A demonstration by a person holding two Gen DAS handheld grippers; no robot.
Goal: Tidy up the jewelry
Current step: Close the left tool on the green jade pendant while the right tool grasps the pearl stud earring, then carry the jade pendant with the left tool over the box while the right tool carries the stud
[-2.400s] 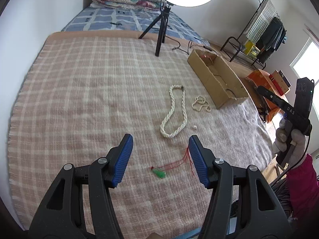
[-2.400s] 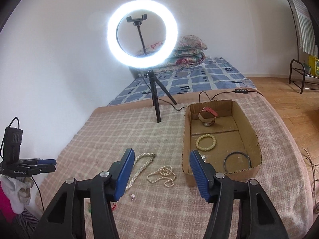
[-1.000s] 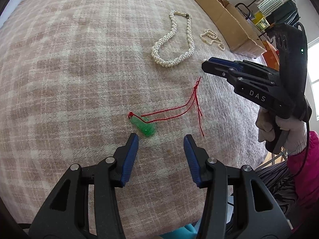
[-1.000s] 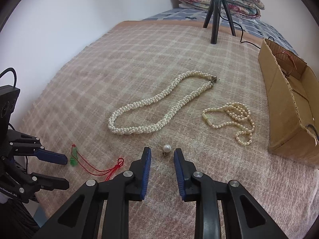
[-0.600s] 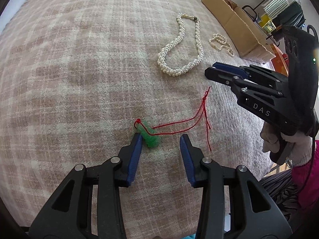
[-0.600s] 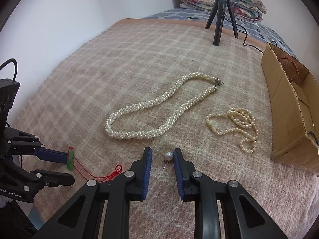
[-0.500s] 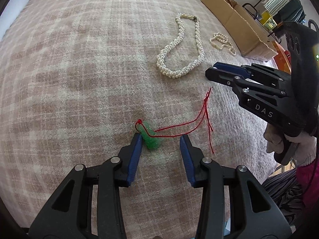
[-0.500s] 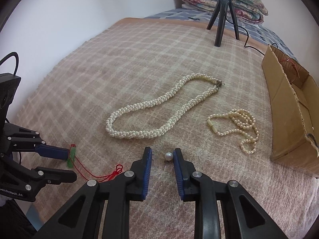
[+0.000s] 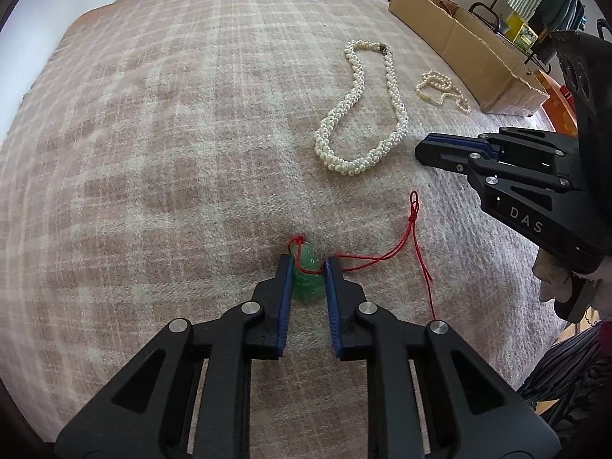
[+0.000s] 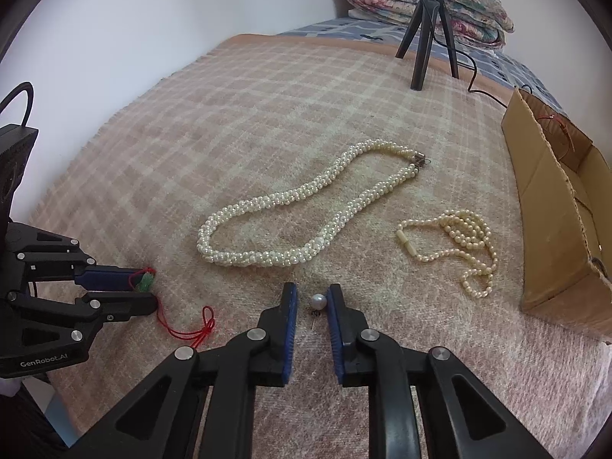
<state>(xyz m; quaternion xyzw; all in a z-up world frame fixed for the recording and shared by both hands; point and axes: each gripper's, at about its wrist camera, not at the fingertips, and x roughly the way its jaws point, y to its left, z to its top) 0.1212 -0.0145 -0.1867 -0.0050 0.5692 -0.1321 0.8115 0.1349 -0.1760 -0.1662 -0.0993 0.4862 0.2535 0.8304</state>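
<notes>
Jewelry lies scattered on a blanket-covered bed (image 10: 267, 88). Near its front edge, the left gripper (image 9: 309, 267) has its jaws closed tight on a green pendant (image 9: 306, 279), a small, hard, probably slick piece best held by its body, its limp red cord (image 9: 415, 225) trailing loose. The right gripper (image 10: 310, 298) holds its jaws narrowly parted around a pearl earring (image 10: 318, 301), not yet touching it. A pearl necklace (image 10: 306, 206) rests beyond, a cardboard box (image 10: 554, 206) toward the right edge.
</notes>
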